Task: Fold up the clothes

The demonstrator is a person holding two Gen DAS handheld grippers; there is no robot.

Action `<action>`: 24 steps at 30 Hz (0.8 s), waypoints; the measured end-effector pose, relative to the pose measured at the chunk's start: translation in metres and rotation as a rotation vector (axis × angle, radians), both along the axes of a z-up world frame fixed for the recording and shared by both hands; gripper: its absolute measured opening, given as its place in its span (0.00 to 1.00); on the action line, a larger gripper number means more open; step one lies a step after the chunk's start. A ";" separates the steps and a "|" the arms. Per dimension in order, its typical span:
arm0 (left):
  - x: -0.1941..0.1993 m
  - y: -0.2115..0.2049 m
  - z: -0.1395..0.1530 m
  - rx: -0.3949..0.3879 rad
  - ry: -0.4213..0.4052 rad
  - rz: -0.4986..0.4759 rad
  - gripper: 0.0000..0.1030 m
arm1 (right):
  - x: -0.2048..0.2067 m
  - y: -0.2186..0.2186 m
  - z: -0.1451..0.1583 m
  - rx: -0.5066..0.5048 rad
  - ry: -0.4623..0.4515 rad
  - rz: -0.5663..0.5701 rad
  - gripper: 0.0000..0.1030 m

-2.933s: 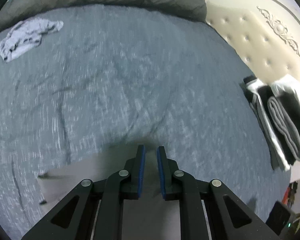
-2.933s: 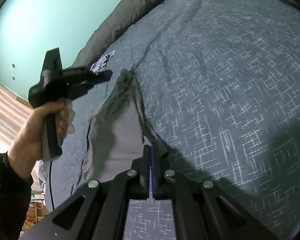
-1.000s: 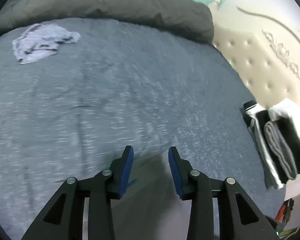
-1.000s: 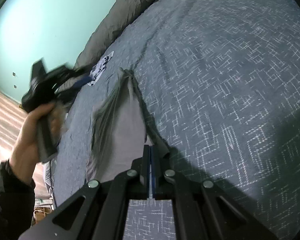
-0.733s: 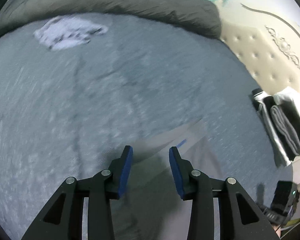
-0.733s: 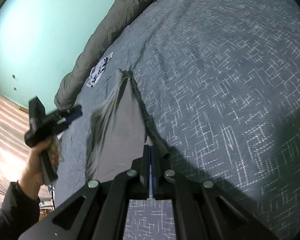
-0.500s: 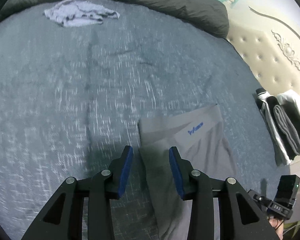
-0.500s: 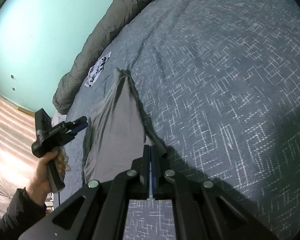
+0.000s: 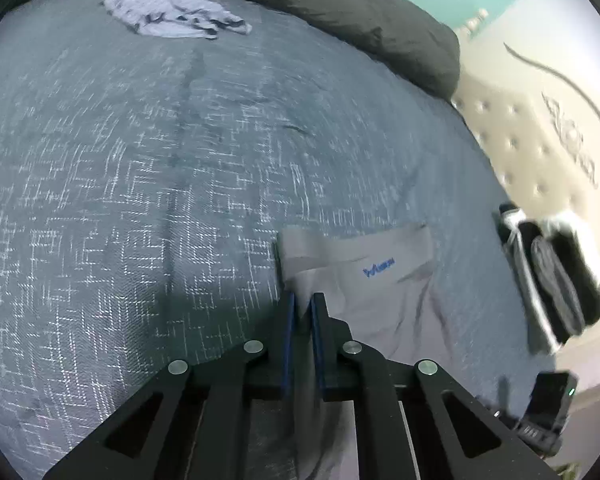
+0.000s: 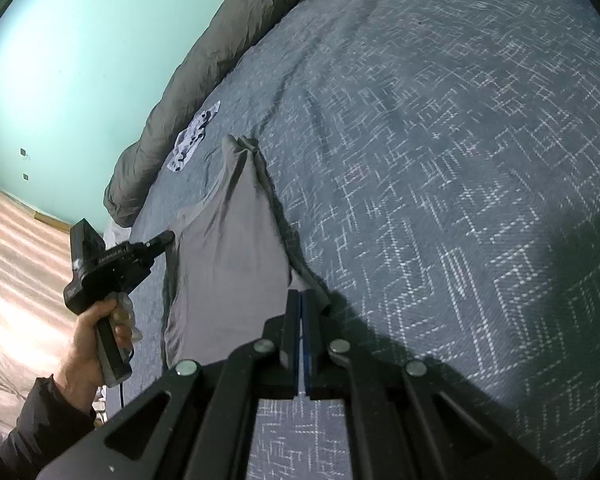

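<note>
Grey garment [image 9: 384,304]: lies spread on the blue-grey patterned bedspread [image 9: 140,208], near side of the bed; in the right wrist view [image 10: 228,256] it runs from the near edge away to a bunched, pointed far end.
Writing: a small blue logo [image 9: 378,270] sits on the garment just below its waistband; the letters are too blurred to read.
Left gripper [image 9: 302,300]: its jaws have just been closing and now stand nearly together over the garment's left edge, just below the waistband corner; cloth shows in the narrow slot between the blue pads, and the right wrist view [image 10: 165,238] shows the tip meeting that edge.
Right gripper [image 10: 300,300]: fingers pressed flat together, pinching the near right corner of the garment.
Left hand [image 10: 96,332]: wraps the gripper handle, dark sleeve at the wrist; something pale and crumpled is also in the palm, unclear what.
Crumpled light cloth [image 9: 172,20]: far on the bed beside the dark duvet roll [image 9: 340,12]; its dark print is not legible.
Folded stack [image 9: 556,280]: black, grey and white pieces at the right by the cream tufted headboard [image 9: 532,132]; blurred, so the count cannot be told.
Cut off: the garment's near end is hidden under both grippers' black frames.
Dark device [image 9: 548,404]: near right edge, a small green light on it, partly cropped.
</note>
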State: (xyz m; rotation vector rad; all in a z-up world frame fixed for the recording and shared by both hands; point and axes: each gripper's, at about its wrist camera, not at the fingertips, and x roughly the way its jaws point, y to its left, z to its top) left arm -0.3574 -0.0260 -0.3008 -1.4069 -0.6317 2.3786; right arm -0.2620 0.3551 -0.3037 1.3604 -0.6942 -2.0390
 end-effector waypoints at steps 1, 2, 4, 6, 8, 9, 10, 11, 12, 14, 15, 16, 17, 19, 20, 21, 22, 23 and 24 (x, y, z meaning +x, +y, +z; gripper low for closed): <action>-0.002 -0.003 -0.001 0.018 -0.008 0.017 0.08 | 0.000 0.000 0.000 0.002 0.001 0.001 0.00; -0.003 -0.005 -0.001 0.027 -0.013 0.028 0.08 | 0.000 0.000 0.000 0.004 0.002 0.001 0.00; -0.008 -0.007 -0.002 0.040 -0.021 0.041 0.08 | 0.000 0.000 0.000 0.005 0.003 0.000 0.00; -0.013 -0.010 -0.004 0.053 -0.030 0.057 0.08 | 0.000 0.001 0.000 0.006 0.005 0.000 0.01; -0.018 -0.013 -0.005 0.063 -0.037 0.077 0.08 | 0.000 0.000 -0.001 0.009 0.005 0.003 0.00; -0.021 -0.014 -0.006 0.068 -0.043 0.086 0.08 | 0.000 0.000 -0.001 0.010 0.005 0.005 0.00; -0.023 -0.014 -0.008 0.073 -0.053 0.090 0.08 | 0.001 0.000 -0.001 0.009 0.003 0.004 0.00; -0.025 -0.014 -0.009 0.077 -0.062 0.093 0.08 | 0.001 0.000 -0.001 0.009 0.003 0.004 0.01; -0.028 -0.013 -0.010 0.076 -0.066 0.092 0.08 | 0.001 0.000 -0.001 0.009 0.002 0.004 0.00; -0.033 -0.010 -0.012 0.076 -0.078 0.074 0.09 | 0.001 0.000 -0.001 0.008 0.002 0.004 0.00; -0.036 -0.008 -0.013 0.071 -0.089 0.068 0.09 | 0.000 -0.001 -0.001 0.008 0.001 0.004 0.00; -0.038 -0.007 -0.014 0.067 -0.097 0.063 0.09 | 0.000 -0.001 -0.001 0.008 0.001 0.004 0.00; -0.040 -0.007 -0.014 0.063 -0.096 0.061 0.10 | 0.001 -0.001 -0.001 0.008 0.001 0.003 0.00; -0.043 -0.006 -0.015 0.055 -0.096 0.056 0.10 | 0.001 -0.001 0.000 0.008 0.001 0.002 0.00; -0.044 -0.005 -0.015 0.051 -0.094 0.053 0.10 | 0.001 -0.001 0.000 0.008 0.002 0.002 0.00; -0.045 -0.005 -0.015 0.051 -0.089 0.052 0.10 | 0.001 -0.001 0.000 0.009 0.002 0.001 0.00; -0.045 -0.005 -0.014 0.055 -0.085 0.054 0.10 | 0.001 0.000 0.000 0.009 0.002 0.001 0.00; -0.044 -0.005 -0.013 0.056 -0.080 0.059 0.10 | 0.001 0.000 0.000 0.008 0.001 0.000 0.00; -0.044 -0.005 -0.012 0.058 -0.076 0.063 0.10 | 0.001 0.000 0.000 0.008 0.001 0.000 0.00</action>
